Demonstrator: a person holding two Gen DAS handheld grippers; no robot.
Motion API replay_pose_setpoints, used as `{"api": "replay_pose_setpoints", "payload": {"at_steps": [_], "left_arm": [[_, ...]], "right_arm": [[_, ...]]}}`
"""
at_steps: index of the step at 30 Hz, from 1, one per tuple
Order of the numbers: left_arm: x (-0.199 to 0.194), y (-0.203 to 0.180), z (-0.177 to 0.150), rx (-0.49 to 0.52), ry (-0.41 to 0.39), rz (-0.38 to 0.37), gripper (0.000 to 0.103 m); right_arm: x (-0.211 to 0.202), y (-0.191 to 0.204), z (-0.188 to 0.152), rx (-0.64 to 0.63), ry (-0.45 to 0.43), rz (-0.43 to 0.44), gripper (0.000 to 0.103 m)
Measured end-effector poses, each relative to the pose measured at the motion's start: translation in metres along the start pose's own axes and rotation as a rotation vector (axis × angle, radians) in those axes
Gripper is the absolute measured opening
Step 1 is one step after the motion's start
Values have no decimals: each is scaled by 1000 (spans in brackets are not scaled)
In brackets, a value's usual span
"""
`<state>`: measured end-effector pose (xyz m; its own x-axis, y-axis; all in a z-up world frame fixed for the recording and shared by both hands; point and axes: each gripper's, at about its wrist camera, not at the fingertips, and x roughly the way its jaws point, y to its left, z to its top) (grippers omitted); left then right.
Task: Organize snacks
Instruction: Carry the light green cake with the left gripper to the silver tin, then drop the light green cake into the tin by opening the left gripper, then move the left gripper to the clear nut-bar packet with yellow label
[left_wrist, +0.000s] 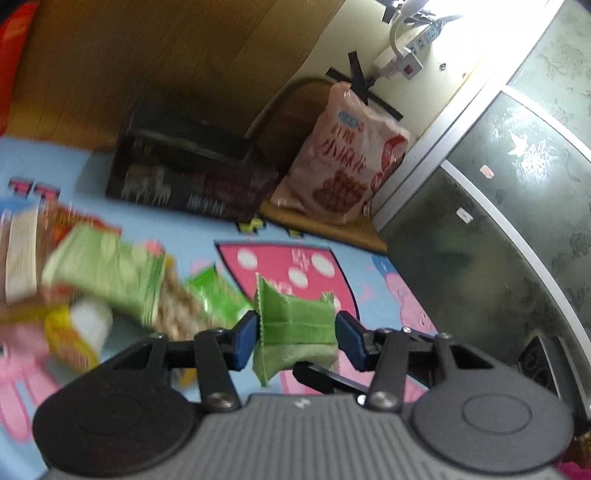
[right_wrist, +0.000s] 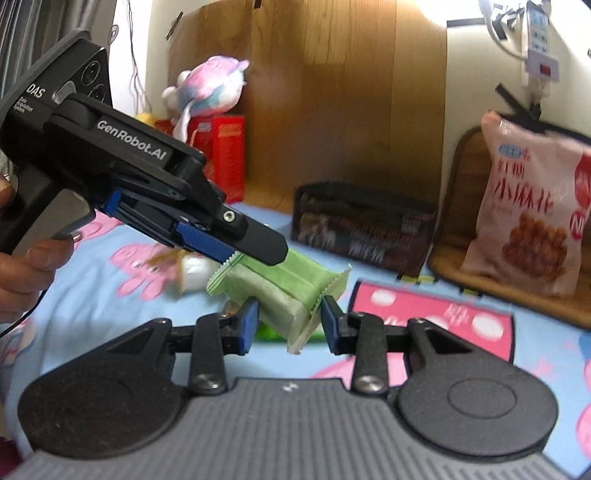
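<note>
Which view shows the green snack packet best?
The right wrist view: the green snack packet shows along its length, held by the left gripper, its far end between the right gripper's pads. The left wrist view shows only its back.

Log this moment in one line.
left gripper: grips green packet | right gripper: grips pale green packet | both packets off the cartoon sheet

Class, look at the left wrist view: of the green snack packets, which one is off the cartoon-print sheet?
The small green crimped-edge packet between the left gripper fingers; the other green packets lie in the pile on the sheet.
</note>
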<state>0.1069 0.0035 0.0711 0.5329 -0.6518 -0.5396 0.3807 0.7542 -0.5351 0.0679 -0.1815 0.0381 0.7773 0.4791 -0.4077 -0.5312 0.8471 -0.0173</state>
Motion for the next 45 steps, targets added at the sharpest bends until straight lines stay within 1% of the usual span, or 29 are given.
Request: {"api": "replay_pose_setpoints", "payload": {"at_steps": [7, 11, 15, 17, 19, 22, 24, 27, 31, 32, 35, 37, 41, 45], "left_arm": [[22, 9, 57, 14, -24, 9, 46], [44, 20, 91, 5, -16, 25, 46], [65, 37, 123, -31, -35, 5, 46], [78, 46, 137, -51, -40, 7, 46], [93, 55, 149, -71, -42, 24, 46], [111, 68, 158, -101, -37, 60, 46], [122, 74, 159, -111, -27, 76, 47], [136, 78, 161, -114, -15, 89, 50], [142, 64, 163, -35, -46, 133, 53], [143, 61, 163, -31, -49, 141, 53], [133, 58, 158, -40, -47, 114, 53], [120, 54, 150, -24, -57, 108, 53], [93, 48, 119, -13, -44, 78, 53], [76, 47, 83, -37, -2, 41, 53]], "right_arm": [[30, -24, 29, -30, -57, -46, 40], [50, -41, 49, -43, -91, -67, 38], [81, -62, 63, -32, -97, -87, 38], [97, -68, 67, -33, -96, -104, 38], [113, -76, 69, -23, -86, -110, 38], [132, -84, 65, -15, -66, -120, 38], [140, -87, 63, -9, -63, -137, 38], [147, -93, 63, 26, -61, -138, 38], [149, -94, 62, 29, -63, -151, 38], [147, -93, 62, 35, -64, -153, 38], [132, -95, 58, 73, -70, -149, 38], [119, -95, 53, 111, -60, -145, 38], [97, -93, 33, 212, 6, -61, 39], [100, -82, 15, 319, 159, 116, 39]]}}
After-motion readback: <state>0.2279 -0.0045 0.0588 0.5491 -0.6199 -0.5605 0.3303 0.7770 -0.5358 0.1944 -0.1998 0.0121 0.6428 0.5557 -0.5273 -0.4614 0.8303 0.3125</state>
